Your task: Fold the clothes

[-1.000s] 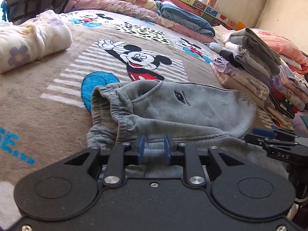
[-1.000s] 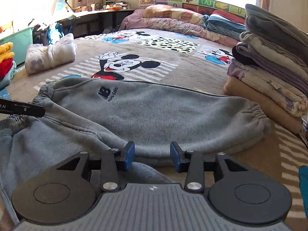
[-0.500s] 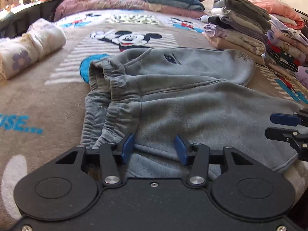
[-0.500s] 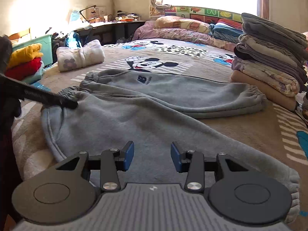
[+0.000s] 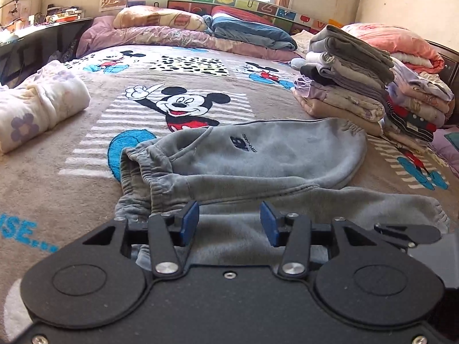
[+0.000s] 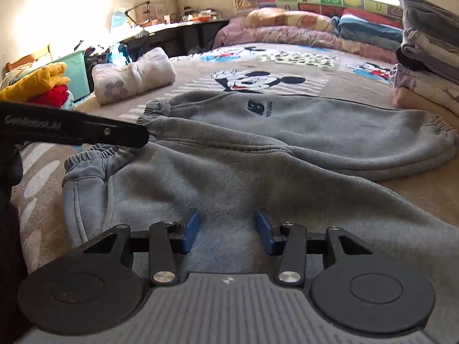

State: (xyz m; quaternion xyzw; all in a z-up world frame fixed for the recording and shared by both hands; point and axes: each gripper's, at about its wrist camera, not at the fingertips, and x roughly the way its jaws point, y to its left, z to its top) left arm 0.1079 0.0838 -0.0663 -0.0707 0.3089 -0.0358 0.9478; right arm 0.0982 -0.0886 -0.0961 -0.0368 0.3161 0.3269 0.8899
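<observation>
Sweatpants (image 5: 258,157), grey fleece with a small dark logo, lie across the bed in front of you, waistband to your left, cuffs to your right. One leg lies flat further from you; the other runs nearer and at a slant, so the two legs part toward the cuffs. The bed is covered by a brown Mickey Mouse blanket (image 5: 71,143).

Your left gripper (image 5: 229,223) sits low over the near edge of the pants, just right of the gathered waistband. Its blue pads (image 5: 189,222) stand partly apart, with fleece lying under the gap but nothing pinched; its jaws have just been opening.

Your right gripper (image 6: 226,235) hovers over the nearer leg. Its blue pads (image 6: 190,233) also stand partly apart, having just been opening a little, with cloth below them and none clamped.

To your right, a tall stack of folded clothes (image 5: 344,86) rests on the blanket, close to the far leg's cuff. To your left lies a rolled white towel with purple flowers (image 5: 37,109), well apart from the pants. Pillows and bedding (image 5: 186,28) line the far edge under a bright window.
</observation>
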